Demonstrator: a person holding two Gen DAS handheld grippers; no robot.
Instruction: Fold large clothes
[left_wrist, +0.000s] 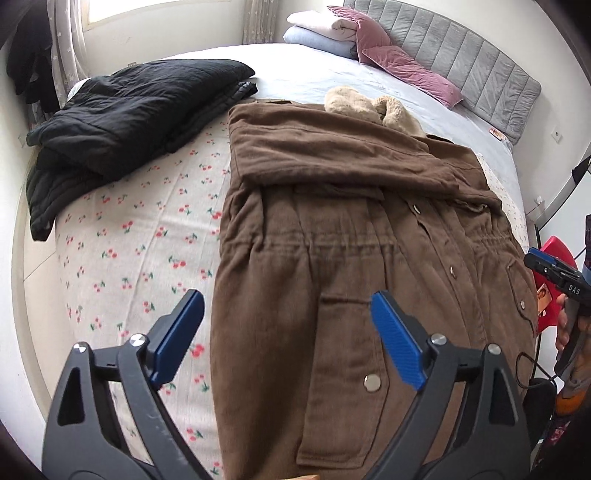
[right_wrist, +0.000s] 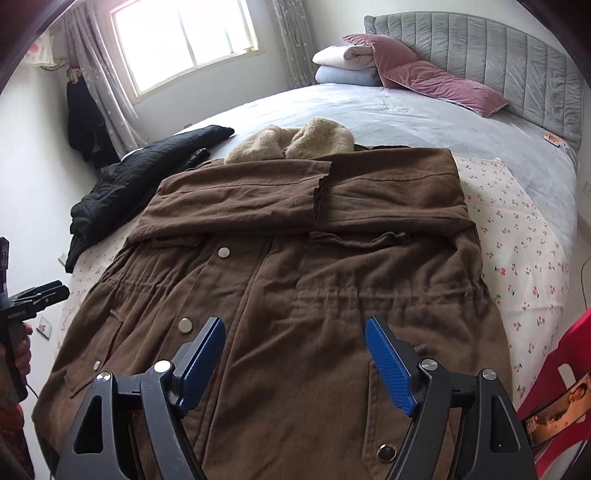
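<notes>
A large brown coat (left_wrist: 351, 240) with a cream fleece collar (left_wrist: 369, 107) lies flat on the bed, both sleeves folded across its chest; it also shows in the right wrist view (right_wrist: 295, 277). My left gripper (left_wrist: 288, 317) is open and empty, hovering above the coat's lower left edge near a flap pocket (left_wrist: 343, 369). My right gripper (right_wrist: 295, 339) is open and empty above the coat's lower hem area. The right gripper also shows at the right edge of the left wrist view (left_wrist: 554, 273); the left one at the left edge of the right wrist view (right_wrist: 40, 295).
A folded black padded jacket (left_wrist: 122, 122) lies on the bed's far left. Pink pillows (left_wrist: 406, 62) and folded blankets (left_wrist: 325, 29) sit by the grey headboard (left_wrist: 480, 62). A cherry-print sheet (left_wrist: 147, 240) covers the bed. A red stool (right_wrist: 569, 362) stands at the right.
</notes>
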